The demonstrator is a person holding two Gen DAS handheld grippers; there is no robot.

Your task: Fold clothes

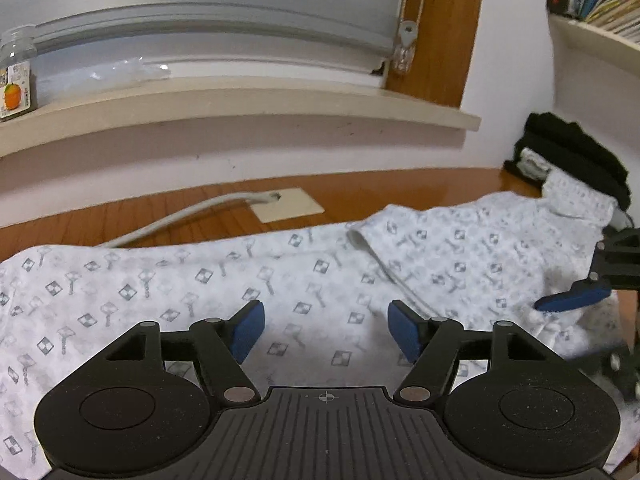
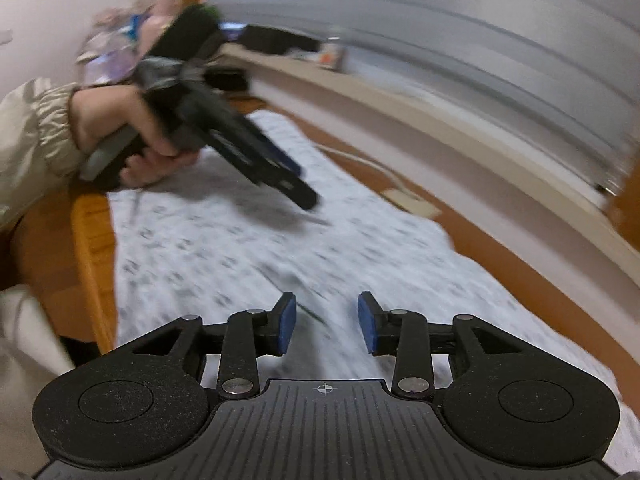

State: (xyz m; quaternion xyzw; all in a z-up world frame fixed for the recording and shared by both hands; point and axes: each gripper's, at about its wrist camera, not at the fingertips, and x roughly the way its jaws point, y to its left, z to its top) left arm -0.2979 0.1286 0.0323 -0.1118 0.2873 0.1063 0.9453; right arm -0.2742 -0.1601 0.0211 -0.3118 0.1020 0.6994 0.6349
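Garment: a white patterned shirt (image 1: pixel 320 276) lies spread flat along the wooden surface (image 1: pixel 192 212), one folded flap edge running diagonally near its middle.
Left tongs: the left tongs (image 1: pixel 326 330) stand wide apart above the cloth, blue pads clear, nothing between them.
Right tongs: the right tongs (image 2: pixel 327 322) are partly open over the shirt, gripping nothing; that view is blurred.
Far edge: bare wood shows between the shirt and the wall, crossed by a white cable (image 1: pixel 176 220) running to a pale plate (image 1: pixel 286 205).
Right end: a stack of dark folded clothes (image 1: pixel 576 152) sits touching the shirt's far corner.
Near edge: in the right wrist view the shirt reaches close to the surface's rounded front edge.
Above: a window sill (image 1: pixel 240 108) overhangs the wall, a jar (image 1: pixel 16 76) on it.
Person: a hand (image 2: pixel 120 128) in a beige sleeve grips the left tool.
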